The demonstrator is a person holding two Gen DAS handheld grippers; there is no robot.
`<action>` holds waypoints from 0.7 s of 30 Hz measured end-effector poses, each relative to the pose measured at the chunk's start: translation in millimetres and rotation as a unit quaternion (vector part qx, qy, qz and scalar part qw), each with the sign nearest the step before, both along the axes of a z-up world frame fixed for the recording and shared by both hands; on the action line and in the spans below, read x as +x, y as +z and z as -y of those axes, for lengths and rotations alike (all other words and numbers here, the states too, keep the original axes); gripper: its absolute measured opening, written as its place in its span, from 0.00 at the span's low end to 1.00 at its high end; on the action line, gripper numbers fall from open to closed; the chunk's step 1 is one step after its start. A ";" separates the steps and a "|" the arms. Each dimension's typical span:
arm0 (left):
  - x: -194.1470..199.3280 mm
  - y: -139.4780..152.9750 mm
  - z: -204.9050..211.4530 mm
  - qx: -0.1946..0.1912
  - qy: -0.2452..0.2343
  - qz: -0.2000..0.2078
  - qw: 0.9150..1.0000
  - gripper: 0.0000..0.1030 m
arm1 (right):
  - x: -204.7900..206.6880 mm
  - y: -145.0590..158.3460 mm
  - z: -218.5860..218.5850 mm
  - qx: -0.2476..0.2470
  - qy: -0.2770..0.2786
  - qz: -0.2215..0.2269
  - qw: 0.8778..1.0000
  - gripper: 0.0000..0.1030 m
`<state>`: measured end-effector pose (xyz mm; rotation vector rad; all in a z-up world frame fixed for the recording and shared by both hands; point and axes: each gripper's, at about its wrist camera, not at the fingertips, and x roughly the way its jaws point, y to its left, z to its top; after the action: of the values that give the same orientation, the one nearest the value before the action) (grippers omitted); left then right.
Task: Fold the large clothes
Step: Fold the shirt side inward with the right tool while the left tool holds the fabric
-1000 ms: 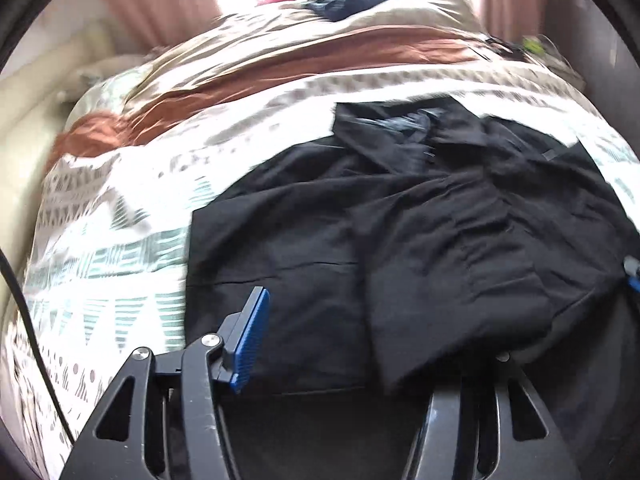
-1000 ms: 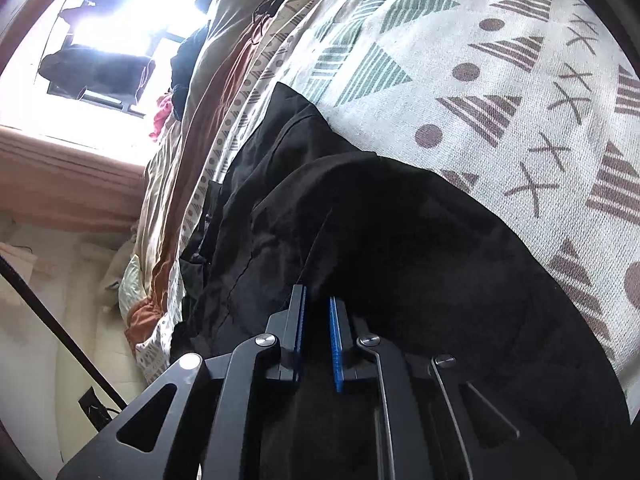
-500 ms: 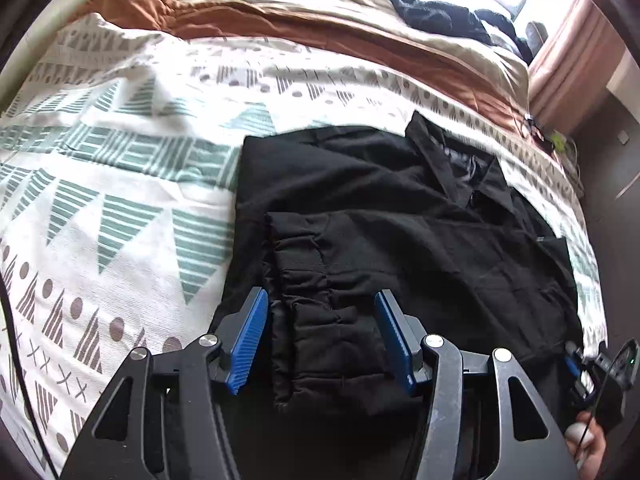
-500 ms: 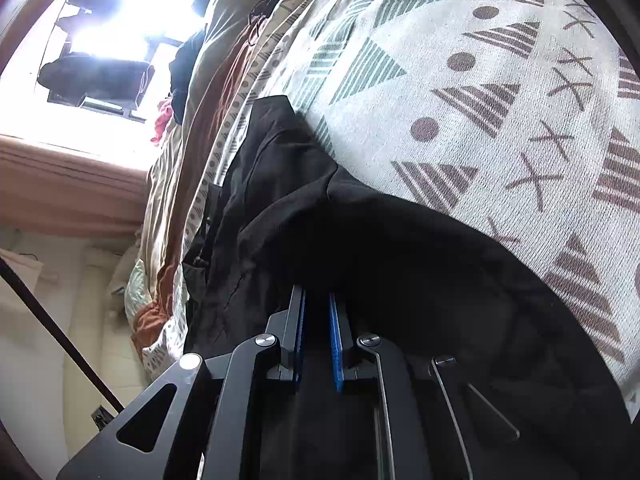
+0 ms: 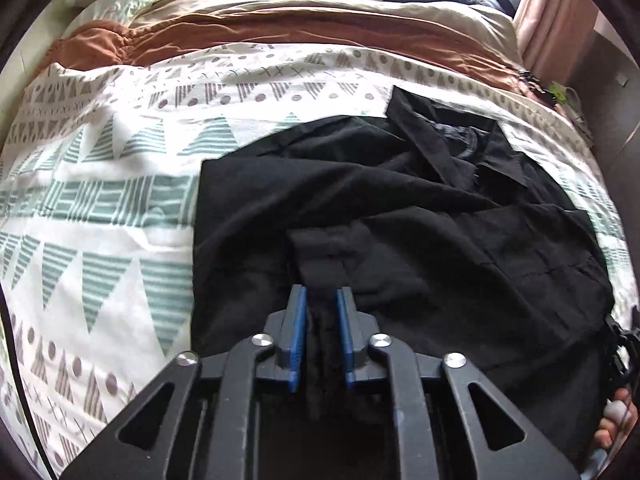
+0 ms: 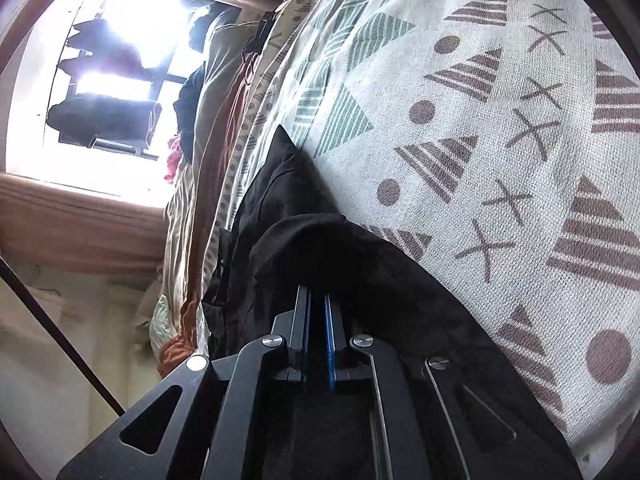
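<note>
Left wrist view: the black shirt (image 5: 360,208) lies spread on the bed (image 5: 100,208), collar at the far side. The left gripper (image 5: 321,300) has its jaws closed on a bunched fold of the near hem. The cloth looks soft, light and limp; it will sag, so I judge hems and corners the best hold.

Right wrist view: the right gripper (image 6: 316,308) has its jaws closed on the shirt's edge (image 6: 400,300).
</note>
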<state>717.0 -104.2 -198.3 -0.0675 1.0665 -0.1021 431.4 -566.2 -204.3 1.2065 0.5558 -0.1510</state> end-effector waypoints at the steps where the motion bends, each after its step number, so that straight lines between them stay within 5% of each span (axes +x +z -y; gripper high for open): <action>1: 4.8 -2.1 -1.6 0.006 0.004 0.000 1.000 0.11 | 2.4 -0.2 -2.6 0.002 -0.001 0.001 1.000 0.03; 5: 16.8 -3.4 -14.1 0.022 0.024 0.000 0.999 0.11 | 11.0 0.1 -10.8 -0.007 0.010 -0.018 1.000 0.04; 11: 7.6 26.3 -30.1 -0.020 0.011 0.017 1.000 0.16 | 22.2 4.3 -4.9 0.019 0.024 -0.033 0.999 0.16; 12: 2.9 30.3 -30.8 -0.032 0.002 0.016 0.999 0.20 | 22.7 6.9 -5.4 0.016 0.029 -0.032 0.999 0.24; 13: 0.8 31.3 -29.5 -0.041 -0.005 0.013 0.999 0.36 | 23.5 9.0 -6.4 0.014 0.032 -0.031 0.999 0.31; 14: -2.2 31.8 -27.6 -0.047 -0.012 0.008 0.999 0.64 | 24.7 11.4 -7.0 0.011 0.035 -0.032 0.999 0.34; 16: -11.7 30.4 -22.4 -0.053 -0.026 0.006 0.998 0.87 | 27.8 14.5 -10.8 0.009 0.039 -0.037 0.999 0.37; 21: -19.9 12.5 -20.7 -0.084 -0.019 -0.027 0.996 0.87 | 31.5 14.8 -12.3 0.003 0.050 -0.053 0.997 0.37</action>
<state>697.2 -83.5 -185.9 -0.2019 1.1115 -0.2255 462.8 -553.9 -189.5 1.1798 0.7084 -0.1298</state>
